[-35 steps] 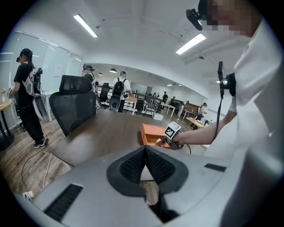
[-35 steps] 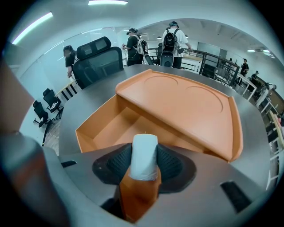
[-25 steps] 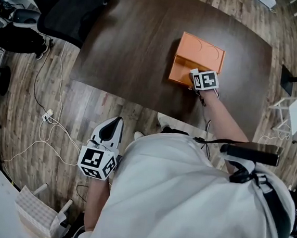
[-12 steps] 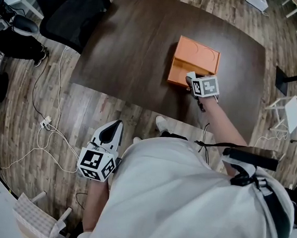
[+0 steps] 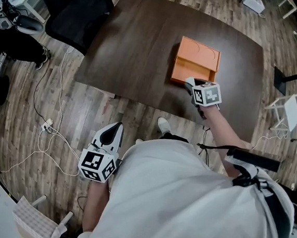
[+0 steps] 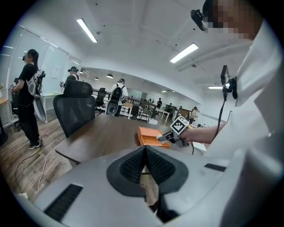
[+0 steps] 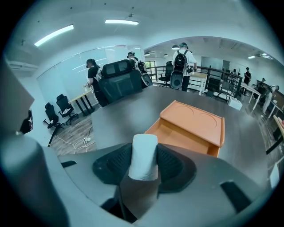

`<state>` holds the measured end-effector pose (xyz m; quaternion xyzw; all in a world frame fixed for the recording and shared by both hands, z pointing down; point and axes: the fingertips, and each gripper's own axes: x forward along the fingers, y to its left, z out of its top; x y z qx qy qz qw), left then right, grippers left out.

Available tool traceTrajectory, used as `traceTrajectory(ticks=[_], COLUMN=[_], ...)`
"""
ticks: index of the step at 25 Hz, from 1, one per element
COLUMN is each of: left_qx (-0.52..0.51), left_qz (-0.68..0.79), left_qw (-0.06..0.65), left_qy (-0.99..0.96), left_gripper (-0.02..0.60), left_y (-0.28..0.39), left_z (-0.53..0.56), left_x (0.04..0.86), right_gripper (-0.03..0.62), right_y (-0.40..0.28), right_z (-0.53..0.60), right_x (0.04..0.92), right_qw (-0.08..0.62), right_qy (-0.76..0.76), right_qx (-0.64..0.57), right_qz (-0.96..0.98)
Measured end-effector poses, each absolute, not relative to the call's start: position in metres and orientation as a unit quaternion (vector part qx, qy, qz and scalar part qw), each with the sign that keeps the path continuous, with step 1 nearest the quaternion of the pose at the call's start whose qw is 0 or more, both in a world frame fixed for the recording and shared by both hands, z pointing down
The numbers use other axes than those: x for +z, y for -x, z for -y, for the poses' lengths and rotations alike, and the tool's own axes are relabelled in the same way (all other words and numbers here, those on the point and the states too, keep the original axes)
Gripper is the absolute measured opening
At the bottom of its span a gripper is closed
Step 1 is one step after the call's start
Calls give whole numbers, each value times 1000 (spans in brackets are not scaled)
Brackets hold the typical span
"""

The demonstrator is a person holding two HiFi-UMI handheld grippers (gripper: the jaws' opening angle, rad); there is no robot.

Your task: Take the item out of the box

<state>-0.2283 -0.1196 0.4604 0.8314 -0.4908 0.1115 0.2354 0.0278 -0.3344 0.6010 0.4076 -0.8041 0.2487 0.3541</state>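
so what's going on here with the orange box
A person is working with two hand-held grippers at a dark table. The right hand-held gripper is shut on a white roll, held just outside the near side of the open orange box. The left hand-held gripper hangs shut and empty by the person's side.

Head view looks steeply down; all 3 share the orange box (image 5: 196, 60), left gripper view seemingly farthest.
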Motion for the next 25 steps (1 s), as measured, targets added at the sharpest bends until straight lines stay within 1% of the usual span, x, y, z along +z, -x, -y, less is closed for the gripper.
traceTrajectory(ticks=[14,25], left_qx=[107,105], left_qz=[476,456], left_qw=[239,239], left_qy=[-840,-851], left_gripper=[11,11], left_y=[254,248], left_z=[69,45], left_x=[473,481], right_gripper=[170,170], right_y=[40,67], right_z=[238,162], right_x=[553,536], right_qw=[317,308], right_qy=[-361,-324], right_qx=[224,220], right_qz=[848,867])
